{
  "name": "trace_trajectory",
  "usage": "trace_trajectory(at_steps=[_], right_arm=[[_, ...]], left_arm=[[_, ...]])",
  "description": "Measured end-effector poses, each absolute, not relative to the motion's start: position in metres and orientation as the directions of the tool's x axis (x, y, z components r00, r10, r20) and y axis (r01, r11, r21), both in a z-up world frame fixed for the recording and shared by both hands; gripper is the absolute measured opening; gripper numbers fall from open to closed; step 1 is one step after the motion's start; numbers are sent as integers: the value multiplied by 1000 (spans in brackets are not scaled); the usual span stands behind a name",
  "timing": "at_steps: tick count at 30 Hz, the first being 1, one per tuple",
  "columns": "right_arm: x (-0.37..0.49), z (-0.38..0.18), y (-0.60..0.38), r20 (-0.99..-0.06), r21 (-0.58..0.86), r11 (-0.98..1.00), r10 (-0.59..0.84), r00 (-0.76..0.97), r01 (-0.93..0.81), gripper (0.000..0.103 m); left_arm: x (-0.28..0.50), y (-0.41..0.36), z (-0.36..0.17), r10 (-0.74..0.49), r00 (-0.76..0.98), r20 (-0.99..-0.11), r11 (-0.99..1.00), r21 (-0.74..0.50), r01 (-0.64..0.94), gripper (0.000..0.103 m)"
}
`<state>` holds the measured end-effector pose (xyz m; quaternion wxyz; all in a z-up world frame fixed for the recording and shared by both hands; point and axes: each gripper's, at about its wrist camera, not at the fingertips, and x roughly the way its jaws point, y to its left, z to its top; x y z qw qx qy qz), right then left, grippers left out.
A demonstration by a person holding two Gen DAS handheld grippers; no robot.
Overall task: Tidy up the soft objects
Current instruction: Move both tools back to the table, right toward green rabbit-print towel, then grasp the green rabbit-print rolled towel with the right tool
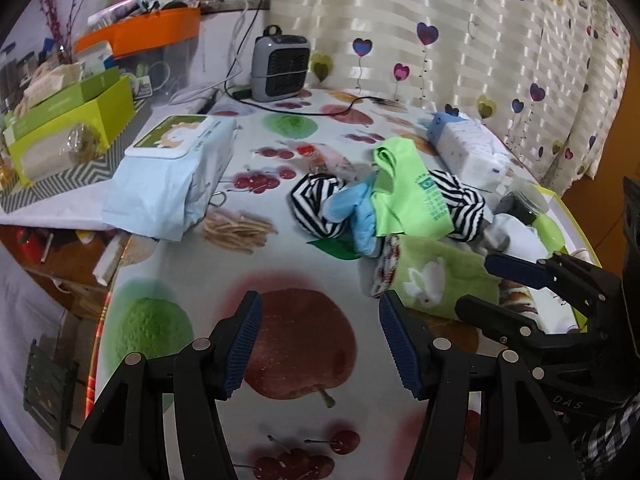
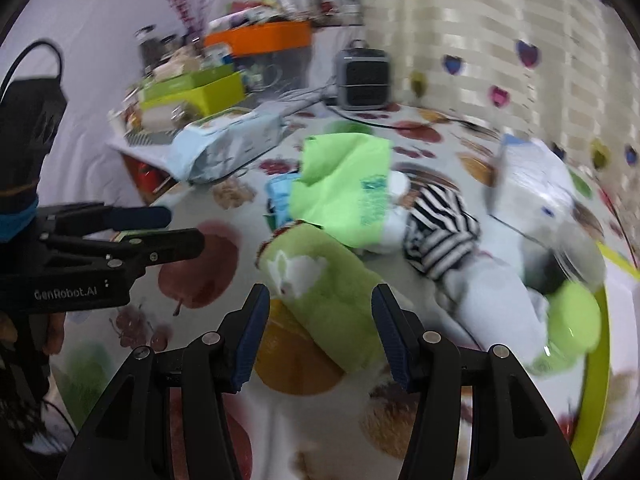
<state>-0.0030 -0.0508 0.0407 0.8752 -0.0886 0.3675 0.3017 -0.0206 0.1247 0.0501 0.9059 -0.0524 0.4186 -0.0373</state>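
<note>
Right wrist view: my right gripper (image 2: 318, 334), jaws apart, straddles the green rabbit towel (image 2: 324, 300); left gripper (image 1: 320, 346) gapes empty. The sock pile (image 1: 384, 204) remains unsorted, I judge.

Black left gripper (image 1: 320, 344), ribbed blue pads (image 1: 244, 344), silver screws, "GenRobot.AI" lettering
</note>
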Motion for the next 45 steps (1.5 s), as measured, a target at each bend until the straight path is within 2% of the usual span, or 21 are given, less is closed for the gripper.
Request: trace_trajectory(at_steps=[7, 11, 18, 20, 22, 25, 33, 35, 37, 45], right_arm=[[12, 24, -36, -729, -6, 782, 423, 539, -623, 55], [11, 20, -34, -728, -28, 763, 427, 536, -646, 62], [3, 10, -29, -731, -216, 776, 273, 625, -592, 62], [4, 11, -35, -729, -199, 792, 274, 627, -577, 58], [6, 14, -41, -728, -178, 808, 276, 628, -561, 49], [3, 16, -48, -724, -165, 821, 276, 632, -547, 41], [-5, 17, -56, -709, -163, 840, 265, 654, -517, 36], [-7, 20, -56, -700, -158, 841, 274, 659, -517, 30], [-10, 23, -58, -696, -142, 845, 286, 659, -515, 18], [-15, 22, -72, -704, -119, 862, 276, 654, -492, 18]], left_arm=[[-12, 128, 44, -109, 635, -765, 991, -130, 13, 60], [-7, 124, 42, -116, 628, -770, 991, -129, 25, 60], [3, 116, 42, -125, 626, -770, 990, -134, 33, 60], [5, 114, 42, -130, 627, -768, 990, -138, 36, 60], [8, 112, 41, -140, 627, -767, 988, -147, 41, 60], [10, 109, 41, -150, 624, -767, 987, -156, 46, 60], [19, 110, 36, -162, 633, -757, 984, -172, 47, 60], [24, 109, 39, -163, 640, -751, 985, -160, 63, 60], [29, 109, 41, -164, 645, -747, 985, -158, 68, 60], [32, 108, 37, -173, 642, -747, 984, -161, 78, 60]])
